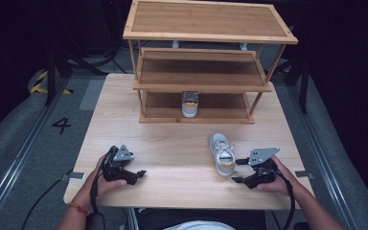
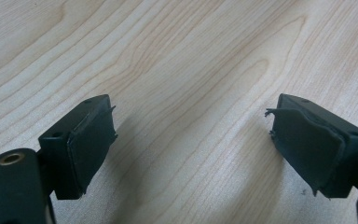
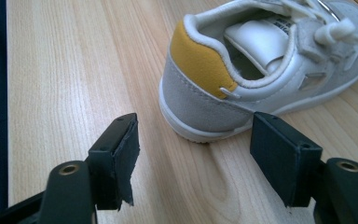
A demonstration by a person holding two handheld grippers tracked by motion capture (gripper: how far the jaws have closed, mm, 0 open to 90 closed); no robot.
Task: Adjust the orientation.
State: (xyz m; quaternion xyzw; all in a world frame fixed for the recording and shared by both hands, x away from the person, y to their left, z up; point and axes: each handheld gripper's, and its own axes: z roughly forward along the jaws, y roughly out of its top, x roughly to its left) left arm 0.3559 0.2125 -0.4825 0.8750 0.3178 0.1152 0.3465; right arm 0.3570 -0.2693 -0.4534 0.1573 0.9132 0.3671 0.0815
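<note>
The right claw (image 3: 193, 163), matte black with worn rubber pads, stands open just behind the sneaker (image 3: 261, 65), untouching; its suede heel is grey, its collar yellow. Well left of the sneaker, the left claw (image 2: 191, 140) gapes empty over the pale-grained worktop (image 1: 172, 143).

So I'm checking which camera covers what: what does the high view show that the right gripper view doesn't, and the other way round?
High view alone: the wooden shelf rack, a second shoe on its bottom shelf, and the left gripper, open over bare table. Right gripper view alone: the near shoe's yellow heel tab close up, just ahead of its open fingers. Both: the shoe on the table and the right gripper.
</note>
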